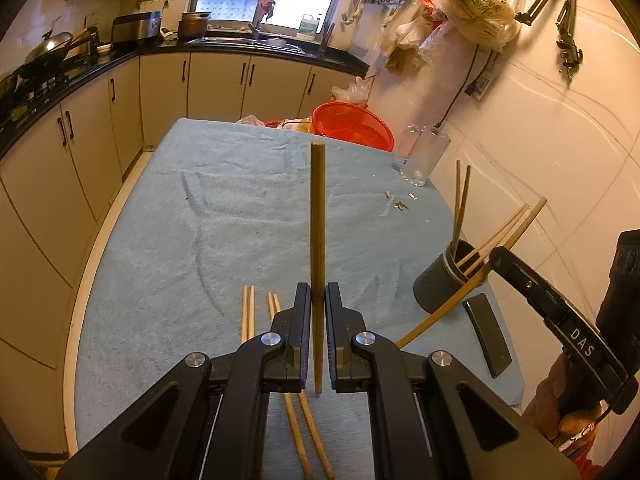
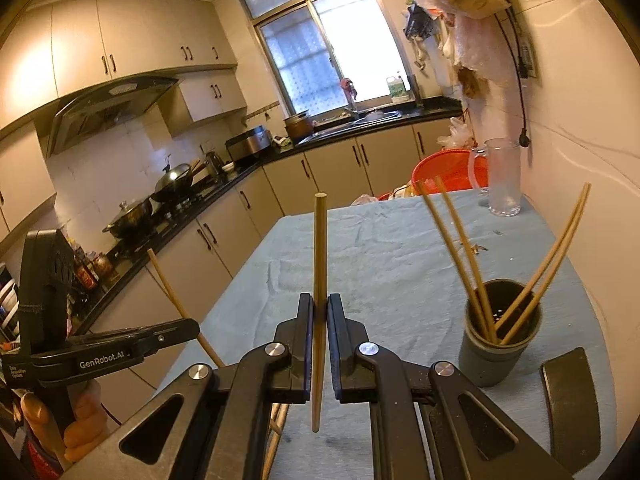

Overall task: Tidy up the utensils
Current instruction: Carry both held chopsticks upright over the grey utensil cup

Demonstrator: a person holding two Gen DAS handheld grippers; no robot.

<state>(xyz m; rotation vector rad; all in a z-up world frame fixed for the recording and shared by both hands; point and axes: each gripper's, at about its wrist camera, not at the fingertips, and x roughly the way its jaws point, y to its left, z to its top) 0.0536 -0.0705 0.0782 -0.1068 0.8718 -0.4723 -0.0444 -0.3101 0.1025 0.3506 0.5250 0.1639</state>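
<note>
We hold the left gripper (image 1: 318, 300) with its black jaws pinched on a brown wooden chopstick (image 1: 318, 240), which stands upright between the pads above the pale blue towel-covered table (image 1: 180, 220). Our right gripper (image 2: 319, 308) is likewise clamped on a second light wooden chopstick (image 2: 319, 280), also standing nearly upright in the jaws. In the left wrist view that right gripper reaches in from the right edge, its chopstick slanting past the rim of the dark grey cylindrical holder (image 1: 444, 280); whether the stick touches the rim we cannot tell. The holder stands near the right edge of the table and already contains four thin wooden chopsticks (image 2: 532, 280), two leaning left and two leaning right. Just beside the holder lies a flat black rectangular object (image 1: 487, 334). Two pairs of loose wooden chopsticks (image 1: 248, 312) lie on the towel under and left of the left gripper. Towards the far end we see a clear glass jug (image 2: 502, 180) and a red plastic basket (image 1: 354, 126).
</note>
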